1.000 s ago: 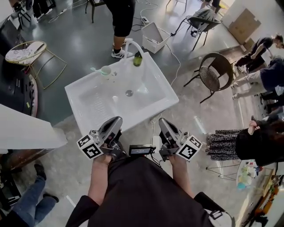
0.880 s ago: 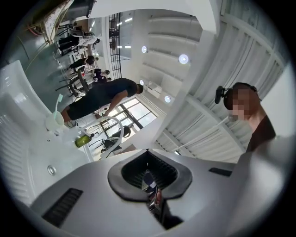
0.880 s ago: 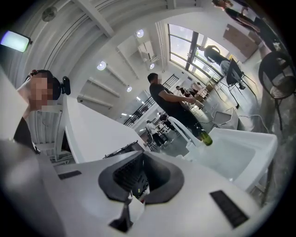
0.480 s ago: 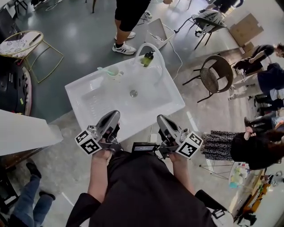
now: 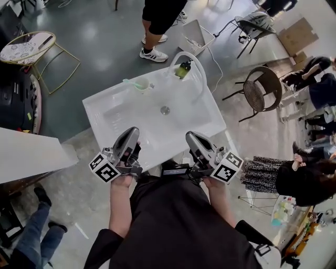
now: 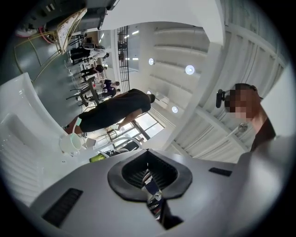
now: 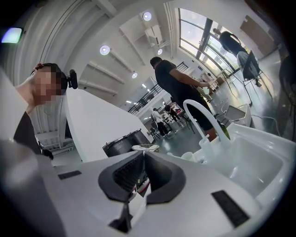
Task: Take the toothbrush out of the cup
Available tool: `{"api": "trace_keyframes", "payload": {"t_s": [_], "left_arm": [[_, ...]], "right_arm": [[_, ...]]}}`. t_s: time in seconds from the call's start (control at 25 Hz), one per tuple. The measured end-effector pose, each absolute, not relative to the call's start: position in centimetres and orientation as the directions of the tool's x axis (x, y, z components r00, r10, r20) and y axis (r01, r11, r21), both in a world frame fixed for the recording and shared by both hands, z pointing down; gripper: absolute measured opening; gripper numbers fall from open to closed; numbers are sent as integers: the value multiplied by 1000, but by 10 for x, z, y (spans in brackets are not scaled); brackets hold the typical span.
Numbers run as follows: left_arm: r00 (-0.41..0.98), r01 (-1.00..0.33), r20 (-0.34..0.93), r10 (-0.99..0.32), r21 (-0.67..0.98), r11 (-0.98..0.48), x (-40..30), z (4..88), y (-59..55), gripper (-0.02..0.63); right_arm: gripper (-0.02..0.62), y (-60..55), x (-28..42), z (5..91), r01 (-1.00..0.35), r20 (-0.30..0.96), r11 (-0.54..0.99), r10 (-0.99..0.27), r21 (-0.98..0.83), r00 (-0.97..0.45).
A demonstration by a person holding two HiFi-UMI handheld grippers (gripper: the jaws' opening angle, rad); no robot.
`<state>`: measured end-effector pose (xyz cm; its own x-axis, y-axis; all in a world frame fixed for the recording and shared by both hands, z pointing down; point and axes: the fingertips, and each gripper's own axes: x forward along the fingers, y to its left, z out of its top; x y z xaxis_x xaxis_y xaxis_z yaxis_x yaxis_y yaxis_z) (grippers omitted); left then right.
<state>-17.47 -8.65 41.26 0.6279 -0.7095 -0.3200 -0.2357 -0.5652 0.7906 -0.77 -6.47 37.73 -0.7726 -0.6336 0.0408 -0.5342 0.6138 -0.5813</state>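
Head view: a white sink (image 5: 100,107) stood in front of the person. A small pale cup (image 5: 142,84) sat on its far rim, to the left of the curved white faucet (image 5: 197,65) and a green bottle (image 5: 183,69). The toothbrush (image 5: 129,81), pale mint green, was in the cup and leaned out over the rim to the left. The left gripper (image 5: 132,132) and right gripper (image 5: 190,136) were held side by side over the sink's near edge, well apart from the cup. A bystander (image 5: 160,16) stood beyond the sink.

Left gripper view: the left gripper (image 6: 147,152) had its jaws closed together, with nothing between them. The cup (image 6: 70,144) showed at far left on the sink, with the toothbrush's mint end (image 6: 78,122) rising above it. The bottle (image 6: 97,158) lay just beyond.

Right gripper view: the right gripper (image 7: 142,155) was likewise closed and empty. The faucet (image 7: 203,115) arched ahead, with the cup (image 7: 188,155) small beside its base; the toothbrush could not be made out there
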Motion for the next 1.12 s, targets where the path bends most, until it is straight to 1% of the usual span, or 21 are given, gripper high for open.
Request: {"api": "trace_keyframes", "payload": {"t_s": [0.16, 0.32, 0.56, 0.76, 1.0, 1.12], "left_arm": [[598, -290, -285, -749, 794, -534, -178, 420, -93, 8], [547, -359, -243, -801, 796, -487, -177, 419, -106, 8], [519, -431, -203, -830, 777, -460, -148, 408, -129, 8], [495, -495, -138, -858, 767, -409, -129, 413, -138, 8], [431, -554, -78, -899, 764, -332, -116, 423, -139, 8], [413, -573, -61, -909, 758, -311, -120, 428, -140, 8]], "right_arm": [[6, -81, -13, 386, -476, 24, 643, -580, -600, -814], [6, -107, -4, 379, -415, -19, 682, -532, -602, -847], [6, -146, 18, 372, -344, -77, 733, -473, -587, -878], [8, -164, 27, 382, -263, -107, 739, -411, -620, -905], [11, -176, 28, 390, -155, -150, 750, -322, -643, -935], [31, -176, 21, 391, -120, -159, 757, -285, -642, -945]]}}
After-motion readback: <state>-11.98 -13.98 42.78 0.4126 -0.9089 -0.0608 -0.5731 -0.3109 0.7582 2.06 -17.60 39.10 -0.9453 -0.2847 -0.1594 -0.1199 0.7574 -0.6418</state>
